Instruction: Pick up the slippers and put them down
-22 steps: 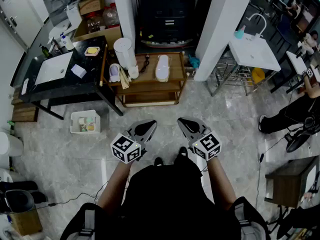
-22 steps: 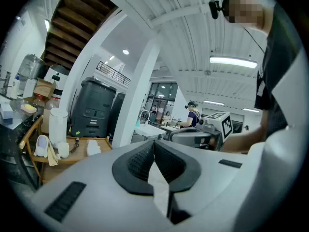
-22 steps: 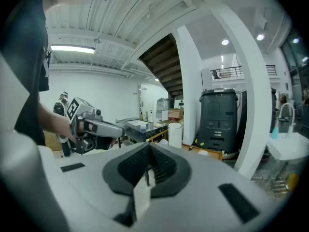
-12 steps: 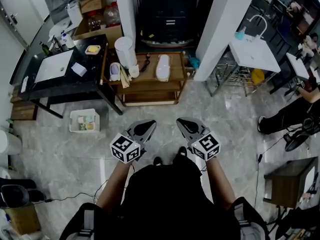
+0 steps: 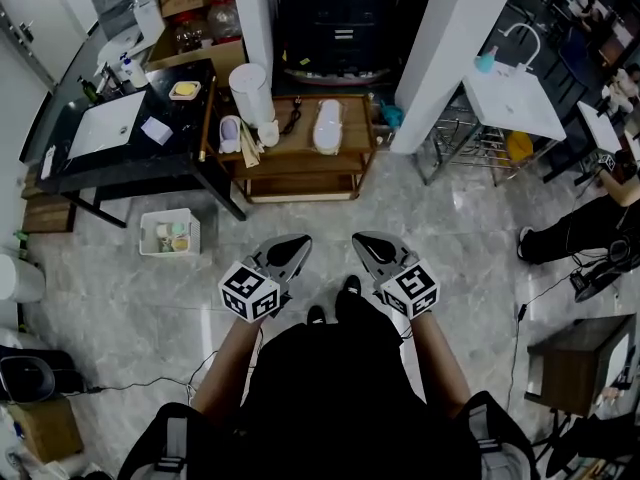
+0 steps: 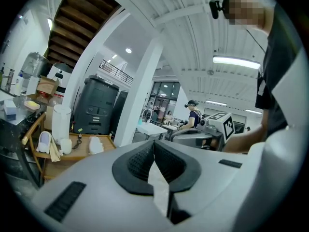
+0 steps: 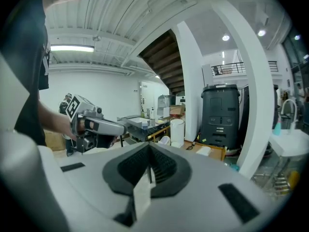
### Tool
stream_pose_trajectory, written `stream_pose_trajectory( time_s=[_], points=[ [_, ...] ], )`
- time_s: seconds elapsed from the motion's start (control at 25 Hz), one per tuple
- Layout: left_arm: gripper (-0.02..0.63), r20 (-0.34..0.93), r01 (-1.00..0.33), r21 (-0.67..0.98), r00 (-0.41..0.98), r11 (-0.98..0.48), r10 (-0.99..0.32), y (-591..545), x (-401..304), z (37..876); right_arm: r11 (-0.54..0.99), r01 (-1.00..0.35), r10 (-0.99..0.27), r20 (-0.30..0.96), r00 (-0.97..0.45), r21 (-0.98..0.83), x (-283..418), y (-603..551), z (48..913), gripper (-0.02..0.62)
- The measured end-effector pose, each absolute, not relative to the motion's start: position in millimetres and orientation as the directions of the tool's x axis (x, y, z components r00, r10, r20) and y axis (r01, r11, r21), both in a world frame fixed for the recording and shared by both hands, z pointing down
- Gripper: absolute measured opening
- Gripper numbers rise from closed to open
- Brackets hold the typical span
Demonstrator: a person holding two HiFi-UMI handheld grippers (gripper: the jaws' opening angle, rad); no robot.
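Observation:
A white slipper (image 5: 327,126) lies on top of a low wooden shelf (image 5: 300,163), far ahead of me. A second pale slipper (image 5: 230,134) lies at the shelf's left end. Both also show in the left gripper view, the white slipper (image 6: 95,144) and the pale slipper (image 6: 44,141). My left gripper (image 5: 291,248) and right gripper (image 5: 364,245) hang side by side above the floor, well short of the shelf. Both are shut with nothing between the jaws, as the left gripper (image 6: 153,144) and right gripper (image 7: 148,146) show in their own views.
A white cylinder (image 5: 250,93) stands on the shelf. A black table (image 5: 150,173) with a white basin is at the left, with a white basket (image 5: 168,236) on the marble floor. A white pillar (image 5: 450,38), a sink table (image 5: 515,103) and a seated person (image 5: 580,233) are at the right.
One of my feet has stepped forward, and the shelf sits slightly higher in the head view. Both grippers stay shut and side by side.

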State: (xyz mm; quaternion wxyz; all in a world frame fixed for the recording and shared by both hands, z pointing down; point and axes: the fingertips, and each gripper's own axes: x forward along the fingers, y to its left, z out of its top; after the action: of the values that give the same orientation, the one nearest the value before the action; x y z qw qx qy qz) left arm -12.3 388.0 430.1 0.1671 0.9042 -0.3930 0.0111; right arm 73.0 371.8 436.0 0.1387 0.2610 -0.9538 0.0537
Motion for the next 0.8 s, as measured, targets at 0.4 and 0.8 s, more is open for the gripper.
stream_pose_trajectory(
  time_s=[0.4, 0.8],
  points=[
    [0.012, 0.169, -0.736, 0.303, 0.667, -0.606, -0.725, 360.0, -7.3, 435.2, 0.877, -0.479, -0.448, 0.298, -0.843, -0.034, 76.2, 340.4, 439.5, 0.008],
    [0.012, 0.202, -0.762, 0.303, 0.638, -0.572, -0.743, 317.4, 3.8, 433.9, 0.890, -0.452, -0.415, 0.305, -0.857, -0.060, 87.6, 292.7, 443.9, 0.008]
  ],
)
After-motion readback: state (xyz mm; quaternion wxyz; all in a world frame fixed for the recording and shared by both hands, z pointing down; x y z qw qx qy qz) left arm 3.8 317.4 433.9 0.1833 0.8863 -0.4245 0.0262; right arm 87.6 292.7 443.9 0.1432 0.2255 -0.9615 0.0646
